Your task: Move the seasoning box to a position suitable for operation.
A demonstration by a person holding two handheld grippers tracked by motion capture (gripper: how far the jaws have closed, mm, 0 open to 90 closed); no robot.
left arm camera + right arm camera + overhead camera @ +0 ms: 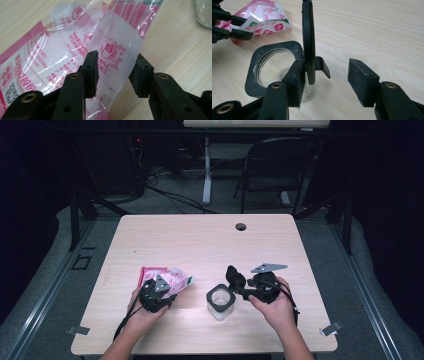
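A pink-and-white plastic bag [167, 276] [62, 50] lies on the table's left half. My left gripper [162, 290] [116, 72] is over it, with a raised fold of the bag between the pads. The left pad touches the film and the right pad [140, 75] sits at the fold's edge, with no visible squeeze. A glass jar with a black square collar [220, 297] [273, 47] stands right of the bag, its hinged lid [308, 37] upright. My right gripper [240, 287] [328, 75] is open beside the jar. Its left pad rests against the lid and its right pad stands well clear.
The wooden table [200, 245] has a cable hole [241, 226] near its far edge. A folding chair [280, 165] and desk legs stand beyond it. Metal clips sit at the front corners [79, 330] [331, 329]. The bag's corner [265, 17] lies just beyond the jar.
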